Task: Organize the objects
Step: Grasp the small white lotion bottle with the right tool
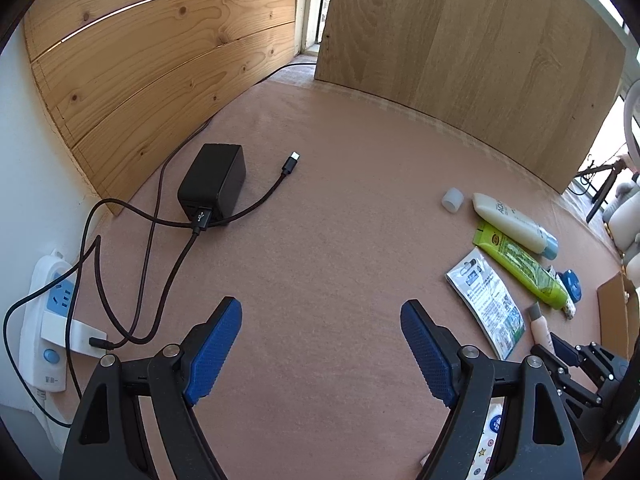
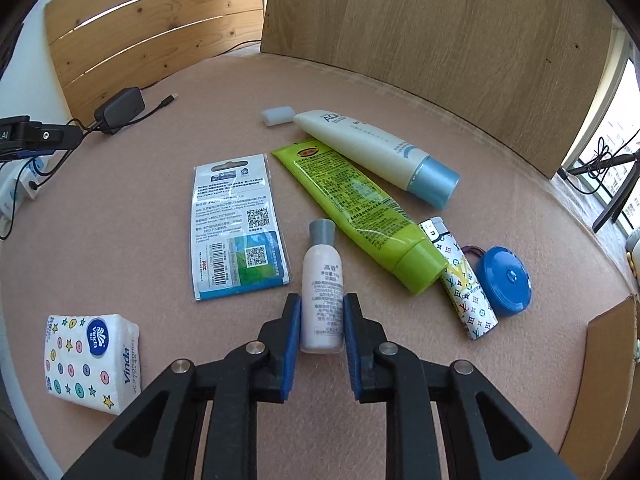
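We see the right tongs point(image 2: 322, 316) clamped on the small pink bottle point(image 2: 322, 280) lying on the bench point(image 2: 160, 264), grey cap pointing away; the left tongs point(image 1: 321, 334) gape wide, holding nothing.

Bare mat point(image 1: 320, 240) left of packet point(image 2: 236, 224); tubes point(image 2: 356, 204) crowd right, seemingly touching

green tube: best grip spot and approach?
Grip the green tube across its mid-body, coming from above with the jaws straddling its width. It lies flat and diagonal; the white tube crowds its flat end, the lighter its cap end.
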A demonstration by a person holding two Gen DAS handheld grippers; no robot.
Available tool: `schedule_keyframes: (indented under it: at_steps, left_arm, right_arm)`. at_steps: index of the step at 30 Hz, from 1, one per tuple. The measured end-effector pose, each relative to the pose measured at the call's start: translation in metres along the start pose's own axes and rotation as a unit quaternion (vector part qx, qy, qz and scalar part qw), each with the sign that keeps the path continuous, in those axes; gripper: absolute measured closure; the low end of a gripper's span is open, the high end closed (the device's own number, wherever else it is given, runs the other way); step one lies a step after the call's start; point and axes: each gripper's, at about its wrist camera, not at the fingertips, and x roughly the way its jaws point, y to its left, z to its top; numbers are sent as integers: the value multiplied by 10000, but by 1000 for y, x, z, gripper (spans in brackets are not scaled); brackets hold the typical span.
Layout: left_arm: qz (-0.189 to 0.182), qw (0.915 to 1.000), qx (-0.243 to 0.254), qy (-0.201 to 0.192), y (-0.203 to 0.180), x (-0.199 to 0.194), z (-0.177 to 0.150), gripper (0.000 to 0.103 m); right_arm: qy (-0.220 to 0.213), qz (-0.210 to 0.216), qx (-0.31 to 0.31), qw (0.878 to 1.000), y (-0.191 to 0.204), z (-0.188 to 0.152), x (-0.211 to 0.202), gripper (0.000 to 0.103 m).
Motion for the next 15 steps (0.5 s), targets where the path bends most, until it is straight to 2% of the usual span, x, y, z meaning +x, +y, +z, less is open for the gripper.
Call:
schedule_keyframes:
  at_steps: [8,11,15]
  left_arm:
    - [-340,9976,577,166,-64,9,-5,19]
    - [-598,9936,925,231,-108,10,-7,19]
    - [-896,9843,1505,216,-181,11,-8,18]
  right_arm:
    - [-17,-95,460,9989,-6,-44,-28,85]
    - [23,-318,674,9972,-17,-60,-38,85]
    - [60,-461,1131,9925,-42,-84,-52,85]
